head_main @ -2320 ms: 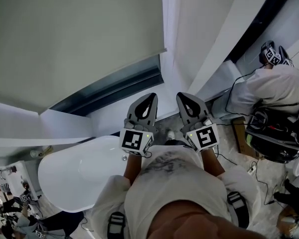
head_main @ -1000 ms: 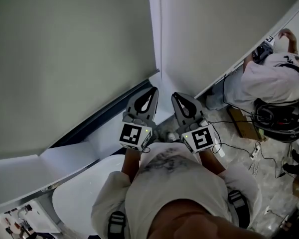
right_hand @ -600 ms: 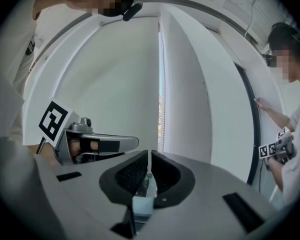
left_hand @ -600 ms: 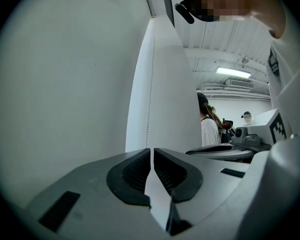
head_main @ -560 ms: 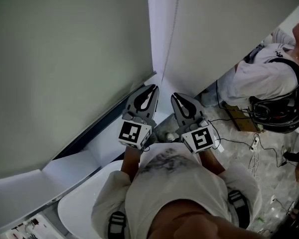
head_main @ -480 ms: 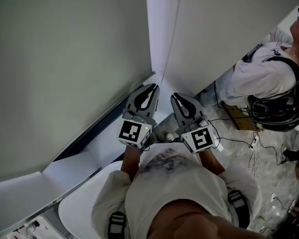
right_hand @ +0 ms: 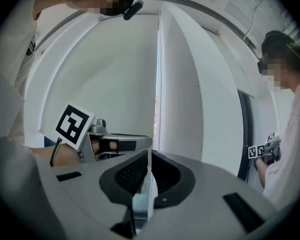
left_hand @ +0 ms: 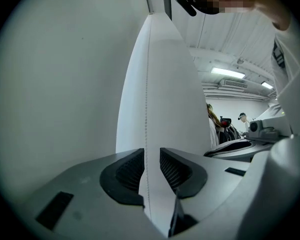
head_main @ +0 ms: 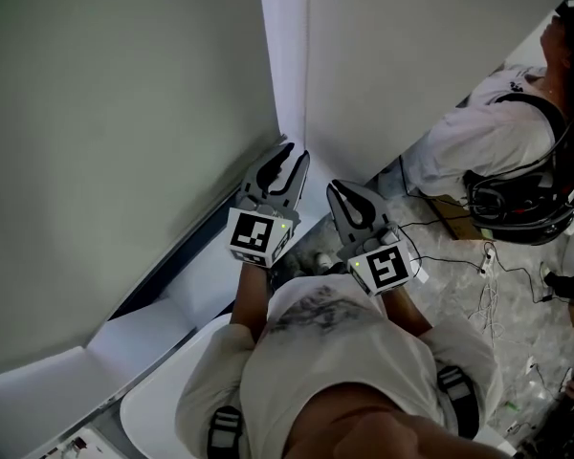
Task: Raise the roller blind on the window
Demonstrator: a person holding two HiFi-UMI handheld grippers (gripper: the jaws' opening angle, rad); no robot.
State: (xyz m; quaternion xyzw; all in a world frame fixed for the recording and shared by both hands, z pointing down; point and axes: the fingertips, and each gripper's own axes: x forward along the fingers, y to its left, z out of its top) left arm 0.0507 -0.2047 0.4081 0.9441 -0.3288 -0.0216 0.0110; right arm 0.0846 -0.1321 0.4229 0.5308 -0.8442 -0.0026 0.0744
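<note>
We see the roller blind point(head_main: 124, 132) as a wide grey-green sheet directly left of the white pillar point(head_main: 282, 55). It is lowered almost fully. Only a narrow dark strip of window frame point(head_main: 191, 247) shows under its bottom edge, running away from the foot of the pillar to the lower left.

In front of the pillar hangs the bead chain point(left_hand: 146, 109), thin and vertical. The left gripper point(head_main: 289, 159) points at the foot of the pillar, close to the corner where the blind meets it. In the left gripper view we find its jaws apart with a clear gap. The chain passes down through this gap, nearer to the left pad, and the pads do not press on it.

The right gripper point(head_main: 337, 191) is just right of the pillar's foot, beside the left gripper and a little lower in the head view. In the right gripper view its jaws are together, with only a thin slit between the pads. We see nothing held there. The chain point(right_hand: 157, 99) runs down beyond them along the pillar.

Well to the right of the pillar another person in a white shirt point(head_main: 488, 132) stands, with cables point(head_main: 478, 285) on the floor. Below the pillar, to the left, lies a white rounded surface point(head_main: 163, 400).
</note>
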